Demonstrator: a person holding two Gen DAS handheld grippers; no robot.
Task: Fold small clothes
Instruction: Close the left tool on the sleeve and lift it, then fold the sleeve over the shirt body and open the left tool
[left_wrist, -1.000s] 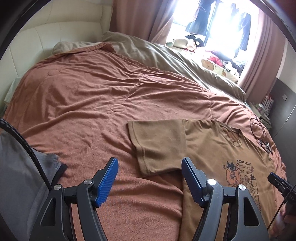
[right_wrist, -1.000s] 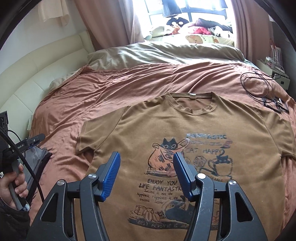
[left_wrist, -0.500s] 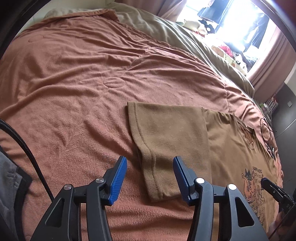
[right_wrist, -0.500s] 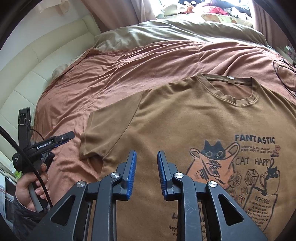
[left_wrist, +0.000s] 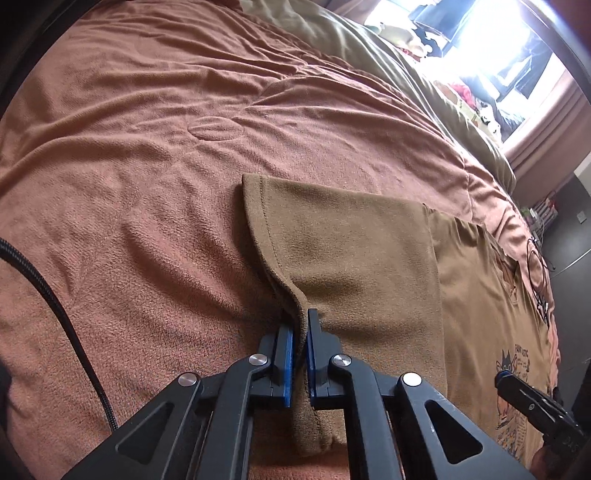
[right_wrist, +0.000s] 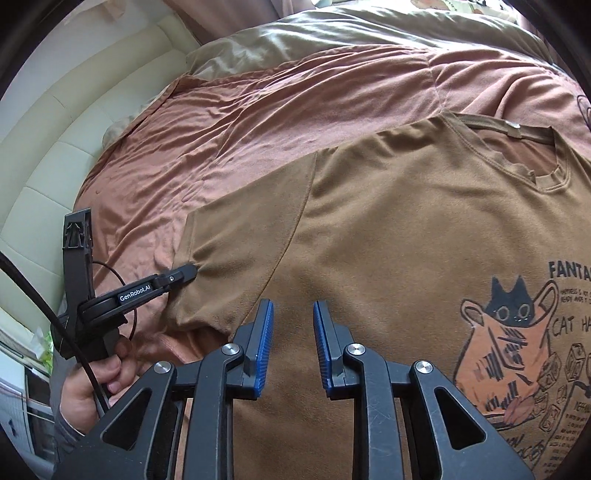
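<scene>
Since half a second earlier, the left gripper (left_wrist: 300, 325) had dropped onto the sleeve (left_wrist: 347, 258) of the brown T-shirt (right_wrist: 406, 229) and its blue pads, parted then, had clamped together on the sleeve's hemmed edge, which now stood pinched up between them in a small ridge. From the right wrist view the same gripper (right_wrist: 190, 272) showed at the left, its dark tip nipping the sleeve (right_wrist: 240, 254) so that creases ran out from the tip, with the person's left hand (right_wrist: 92, 384) wrapped around its handle and a black cable (left_wrist: 66, 325) trailing away over the bedding.

Further right, the right gripper (right_wrist: 293, 314) hovered over the shirt's body just beside the armpit seam; its jaws, nearly together half a second before, had spread apart and held nothing, with brown cloth visible in the gap between the pads. Whether the pads touched the fabric could not be told.

The T-shirt lay flat, print side up, on a rust-coloured blanket (left_wrist: 147, 166), its neckline (right_wrist: 524, 147) away from the cameras and the cat drawing (right_wrist: 509, 314) to the right. Beyond the blanket lay an olive duvet (right_wrist: 332, 33), and a cream padded headboard (right_wrist: 55, 147) curved along the far left.
</scene>
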